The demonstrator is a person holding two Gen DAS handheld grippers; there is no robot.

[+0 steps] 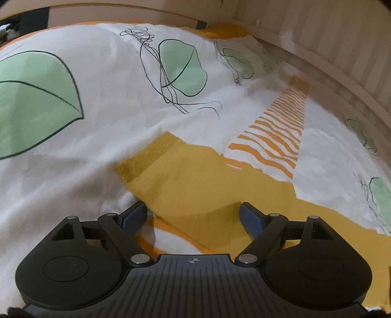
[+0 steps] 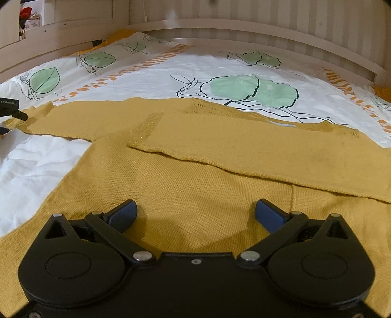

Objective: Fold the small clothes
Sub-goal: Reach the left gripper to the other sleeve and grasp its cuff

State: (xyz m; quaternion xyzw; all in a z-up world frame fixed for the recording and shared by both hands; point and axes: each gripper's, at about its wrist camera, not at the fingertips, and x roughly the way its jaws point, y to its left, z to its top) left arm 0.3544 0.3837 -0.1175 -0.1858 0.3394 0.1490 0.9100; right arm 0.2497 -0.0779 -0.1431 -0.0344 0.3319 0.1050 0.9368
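Note:
A mustard-yellow knit sweater [image 2: 195,181] lies flat on the bed. One sleeve [image 2: 256,151] is folded across its body, the other sleeve [image 2: 73,119] stretches out to the left. My right gripper [image 2: 195,215] is open and empty, low over the sweater's body. My left gripper [image 1: 194,215] is open, just above the outstretched sleeve's end [image 1: 195,181], whose ribbed cuff [image 1: 144,156] lies ahead and left of the fingers. The left gripper's tip also shows at the left edge of the right wrist view [image 2: 14,115], at that sleeve's cuff.
The bed has a white cover [image 2: 244,71] with green leaf prints and orange striped bands [image 1: 276,132]. A pale wooden bed frame [image 2: 244,27] and striped wall run behind. Shelving with clutter [image 2: 27,17] stands at the far left.

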